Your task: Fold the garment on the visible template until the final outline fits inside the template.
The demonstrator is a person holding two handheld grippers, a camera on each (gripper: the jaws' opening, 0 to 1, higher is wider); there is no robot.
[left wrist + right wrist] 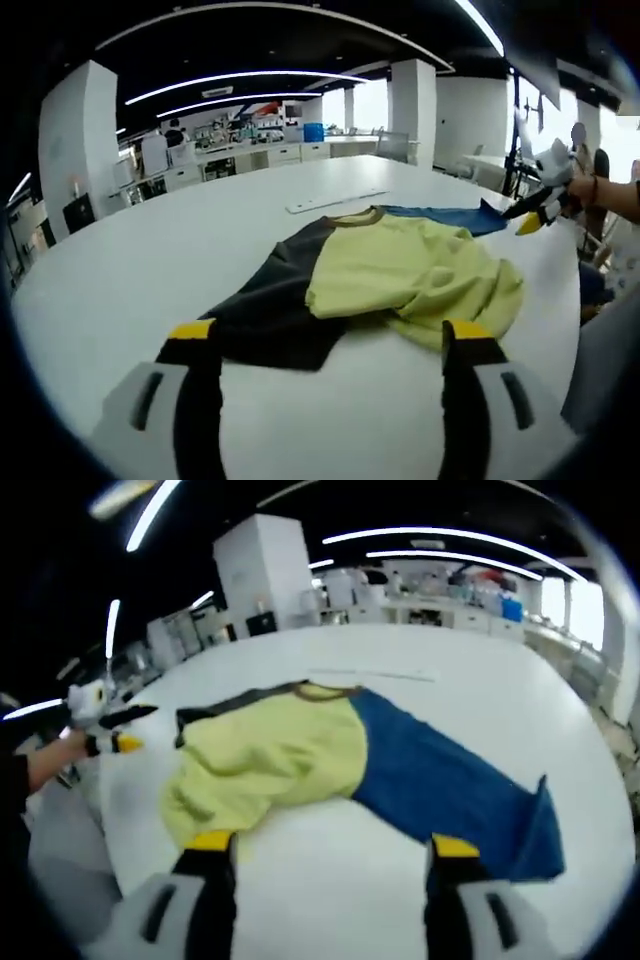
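A crumpled yellow, grey and blue garment [400, 275] lies on the white tabletop [150, 260]. Near the garment, the left tool [330, 340] and right tool [325, 845] both hover with jaws apart, empty.

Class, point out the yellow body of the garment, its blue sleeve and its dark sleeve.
yellow body [400, 270], left gripper view, middle of the crumpled panel.
blue sleeve [450, 785], right gripper view, mid-sleeve.
dark sleeve [265, 305], left gripper view, mid-sleeve.

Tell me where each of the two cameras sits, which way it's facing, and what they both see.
Left gripper view: rides the left gripper, facing the garment's dark sleeve; the right gripper and a hand show at right.
Right gripper view: rides the right gripper, facing the blue sleeve; the left gripper shows at left.
Shared: garment, white table.
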